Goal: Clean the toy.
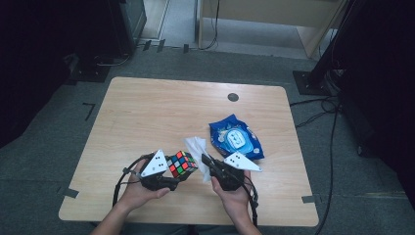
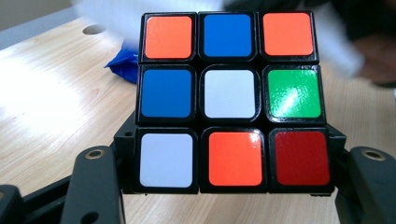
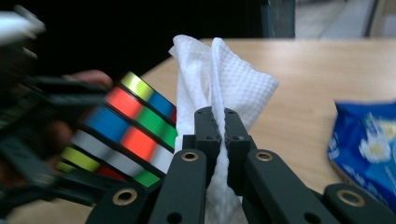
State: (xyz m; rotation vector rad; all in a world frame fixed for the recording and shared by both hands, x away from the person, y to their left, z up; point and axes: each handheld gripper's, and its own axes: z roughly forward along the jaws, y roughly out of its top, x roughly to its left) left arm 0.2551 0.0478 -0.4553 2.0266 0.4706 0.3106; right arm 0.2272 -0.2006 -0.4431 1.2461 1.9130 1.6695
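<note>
White wipe (image 3: 219, 79) is pinched in my right gripper (image 3: 219, 122); cube (image 2: 231, 100), clamped in my left gripper (image 1: 182, 177) at nine o'clock, could twist loose if I rub hard.

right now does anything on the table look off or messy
Nothing stands out. The left tool grips a scrambled puzzle cube, the right tool pinches a crumpled white wipe, and the blue wipes pack lies flat on the table, no spill.
</note>
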